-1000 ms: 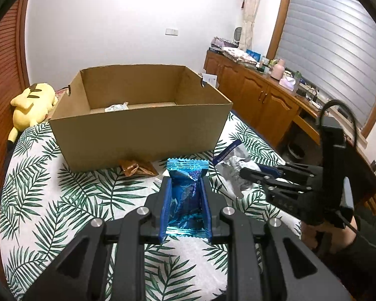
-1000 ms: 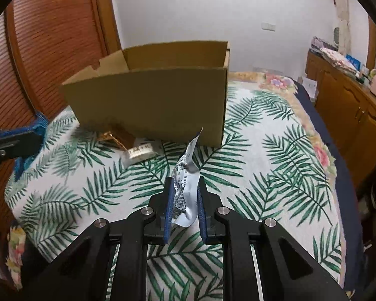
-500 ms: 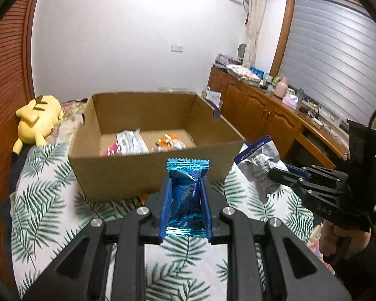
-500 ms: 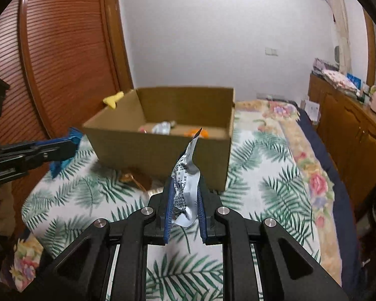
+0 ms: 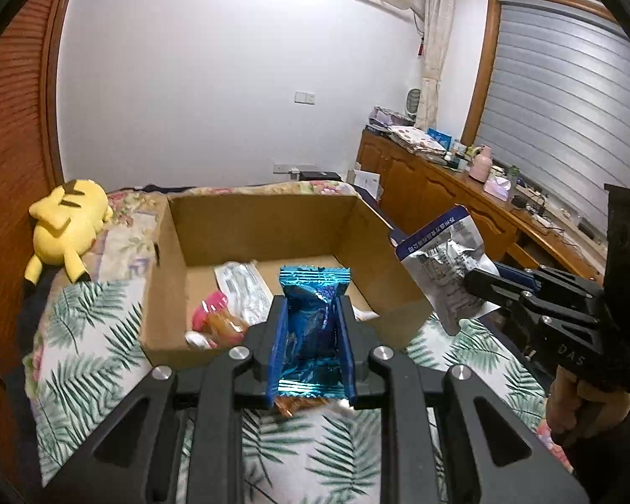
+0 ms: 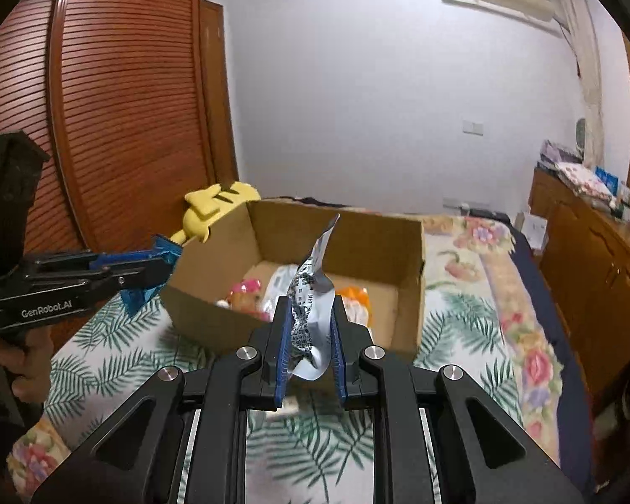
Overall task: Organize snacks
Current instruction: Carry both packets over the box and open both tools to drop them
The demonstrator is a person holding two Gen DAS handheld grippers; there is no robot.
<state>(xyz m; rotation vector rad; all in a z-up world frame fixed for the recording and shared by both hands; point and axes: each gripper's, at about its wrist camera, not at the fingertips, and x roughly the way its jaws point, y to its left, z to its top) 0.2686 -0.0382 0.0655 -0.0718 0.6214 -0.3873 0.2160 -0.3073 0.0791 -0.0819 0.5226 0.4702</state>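
Left wrist view showed the left gripper [image 5: 311, 327] closed on a blue foil snack packet [image 5: 313, 319], its blue pads pressed against both sides of the wrapper and the crimped top edge standing upright above the fingertips. Just beyond the packet lay the near wall of an open cardboard box [image 5: 264, 231], so the packet hung over the box's front edge. Inside the box lay a clear-wrapped snack [image 5: 241, 285] toward the middle and a pink-and-orange snack [image 5: 214, 319] near the front left corner. To the right in the same view, the right gripper [image 5: 479, 283] pinched a white and silver snack pouch [image 5: 445, 260] beside the box's right front corner.

Right wrist view showed that right gripper [image 6: 311, 336] closed on the pouch [image 6: 313, 294], which rose twisted between the pads with its top corner pointing up over the box [image 6: 357, 231]. An orange snack [image 6: 355, 298] lay in the box behind the pouch. At the left, the left gripper [image 6: 155, 271] held its blue packet [image 6: 164, 252] at the box's left front corner.

The box sat on a bed covered with a palm-leaf sheet [image 5: 92, 336]. A yellow plush toy [image 5: 65, 222] lay at the bed's far left edge, behind the box, and a wooden cabinet [image 5: 424, 185] stood along the right wall.
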